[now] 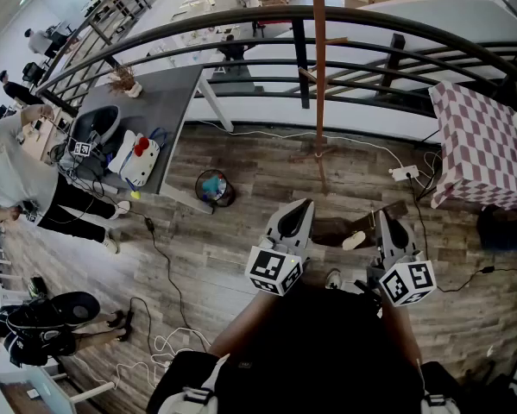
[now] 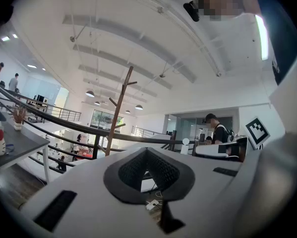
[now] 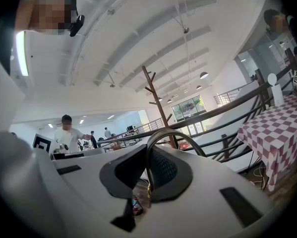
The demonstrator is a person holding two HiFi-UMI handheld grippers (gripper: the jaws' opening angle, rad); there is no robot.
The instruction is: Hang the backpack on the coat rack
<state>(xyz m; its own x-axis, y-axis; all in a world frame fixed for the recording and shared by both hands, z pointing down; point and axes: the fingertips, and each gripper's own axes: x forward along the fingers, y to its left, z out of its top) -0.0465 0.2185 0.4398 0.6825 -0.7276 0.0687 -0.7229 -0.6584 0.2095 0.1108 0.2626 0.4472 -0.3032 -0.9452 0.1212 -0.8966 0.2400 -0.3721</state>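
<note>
The backpack's carry loop [image 3: 173,134] was clamped in the right gripper [image 3: 148,152]; the jaws were nearly together on the dark strap, which arched up and over the right-hand jaw. A black bulk [image 1: 318,352] hung low between the person's forearms; I couldn't tell whether it was the pack's body or clothing. The right gripper [image 1: 383,218] pointed forward and just a touch downward; its marker cube sat at the near end, facing up. The left gripper [image 1: 305,203] was held level beside it, the two close but apart, both aimed ahead; its tips met with nothing between them [image 2: 147,152], only floor visible through the gap behind the pads.

Ahead stood the coat rack [image 1: 318,59], a bare brown pole with short branch pegs, right against the dark curved railing [image 1: 241,24]; the loop was well short of it, not on any peg. To the right was a table under a red-checked cloth [image 1: 482,136]; to the left a grey table [image 1: 167,102], a small bin [image 1: 214,187] beside its leg, and a bystander [image 1: 16,179] farther off.
</note>
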